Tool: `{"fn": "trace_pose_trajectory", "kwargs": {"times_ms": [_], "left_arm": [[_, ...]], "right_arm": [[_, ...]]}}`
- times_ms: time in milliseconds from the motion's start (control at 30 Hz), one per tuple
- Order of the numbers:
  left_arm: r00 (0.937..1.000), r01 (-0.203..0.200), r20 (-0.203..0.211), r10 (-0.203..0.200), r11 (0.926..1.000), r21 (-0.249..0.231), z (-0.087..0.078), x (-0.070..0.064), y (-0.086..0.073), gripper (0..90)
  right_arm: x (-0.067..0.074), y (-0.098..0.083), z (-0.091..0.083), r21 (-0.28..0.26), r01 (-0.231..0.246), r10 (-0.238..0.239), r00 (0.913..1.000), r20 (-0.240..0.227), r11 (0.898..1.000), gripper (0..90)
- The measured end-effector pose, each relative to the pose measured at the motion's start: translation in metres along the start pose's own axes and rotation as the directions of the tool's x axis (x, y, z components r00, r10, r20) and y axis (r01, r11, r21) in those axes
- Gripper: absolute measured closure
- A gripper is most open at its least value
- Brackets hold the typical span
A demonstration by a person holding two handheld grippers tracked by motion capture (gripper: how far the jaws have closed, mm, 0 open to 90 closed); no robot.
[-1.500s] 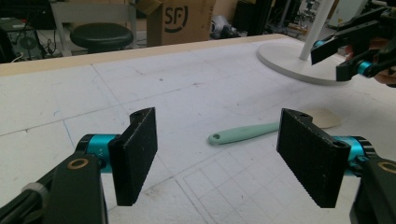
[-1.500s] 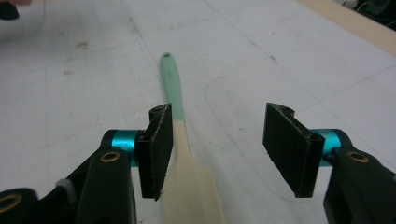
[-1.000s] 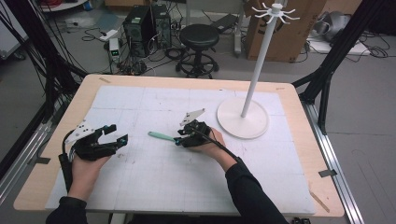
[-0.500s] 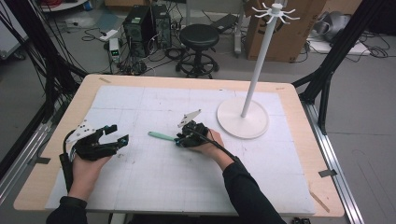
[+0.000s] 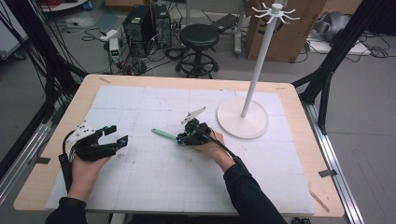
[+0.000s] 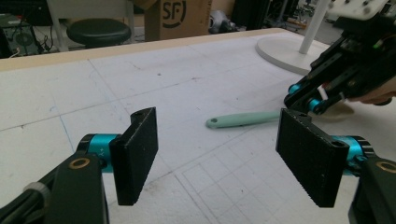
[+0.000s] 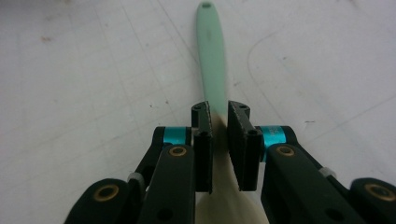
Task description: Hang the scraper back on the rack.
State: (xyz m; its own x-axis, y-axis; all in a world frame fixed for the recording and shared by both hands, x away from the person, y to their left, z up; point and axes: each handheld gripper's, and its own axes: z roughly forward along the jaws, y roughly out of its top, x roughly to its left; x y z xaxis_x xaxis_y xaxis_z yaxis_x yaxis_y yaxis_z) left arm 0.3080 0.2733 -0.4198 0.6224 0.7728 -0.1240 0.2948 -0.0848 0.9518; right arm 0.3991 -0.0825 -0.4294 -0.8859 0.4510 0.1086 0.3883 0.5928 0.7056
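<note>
I see the right gripper [image 5: 183, 138] low on the white mat [image 5: 140, 186], near the middle of the table [image 5: 299, 98]. Its jaws have just been closing, and now they pinch the mint-green spatula [image 7: 212, 51], which lies flat on the mat with its handle pointing away from the gripper. My left gripper [image 6: 219, 158] rests at the left side, its jaws apart with nothing between them. The white stand [image 5: 243, 117] is well apart.
</note>
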Motion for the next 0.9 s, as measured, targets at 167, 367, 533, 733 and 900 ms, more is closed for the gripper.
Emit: {"fn": "trace_pose_trajectory", "kwargs": {"times_ms": [167, 367, 533, 733, 900], "left_arm": [[1.0, 0.005, 0.0, -0.005, 1.0, -0.002, -0.001, 0.0, 0.0, 30.4], [1.0, -0.002, 0.001, 0.002, 1.0, 0.0, -0.001, -0.001, 0.0, 30.5], [1.0, -0.002, 0.003, 0.002, 1.0, 0.002, -0.001, -0.001, 0.0, 30.6], [1.0, -0.003, 0.006, 0.003, 1.0, 0.008, 0.001, -0.001, -0.001, 30.6], [1.0, -0.004, 0.008, 0.004, 0.9999, 0.012, 0.002, -0.002, -0.001, 30.7]], "right_arm": [[0.002, 0.006, -0.032, -0.088, -0.006, 0.006, 1.0, -0.008, 0.996, 81.1], [0.003, 0.007, -0.076, -0.184, -0.028, 0.028, 0.9996, -0.003, 0.982, 81.1], [-0.001, 0.003, -0.119, -0.262, -0.034, 0.039, 0.9991, 0.015, 0.964, 81.1], [-0.01, -0.009, -0.176, -0.324, -0.057, 0.079, 0.9953, 0.055, 0.944, 81.1], [-0.02, -0.022, -0.23, -0.38, -0.079, 0.127, 0.9865, 0.103, 0.922, 81.1]]}}
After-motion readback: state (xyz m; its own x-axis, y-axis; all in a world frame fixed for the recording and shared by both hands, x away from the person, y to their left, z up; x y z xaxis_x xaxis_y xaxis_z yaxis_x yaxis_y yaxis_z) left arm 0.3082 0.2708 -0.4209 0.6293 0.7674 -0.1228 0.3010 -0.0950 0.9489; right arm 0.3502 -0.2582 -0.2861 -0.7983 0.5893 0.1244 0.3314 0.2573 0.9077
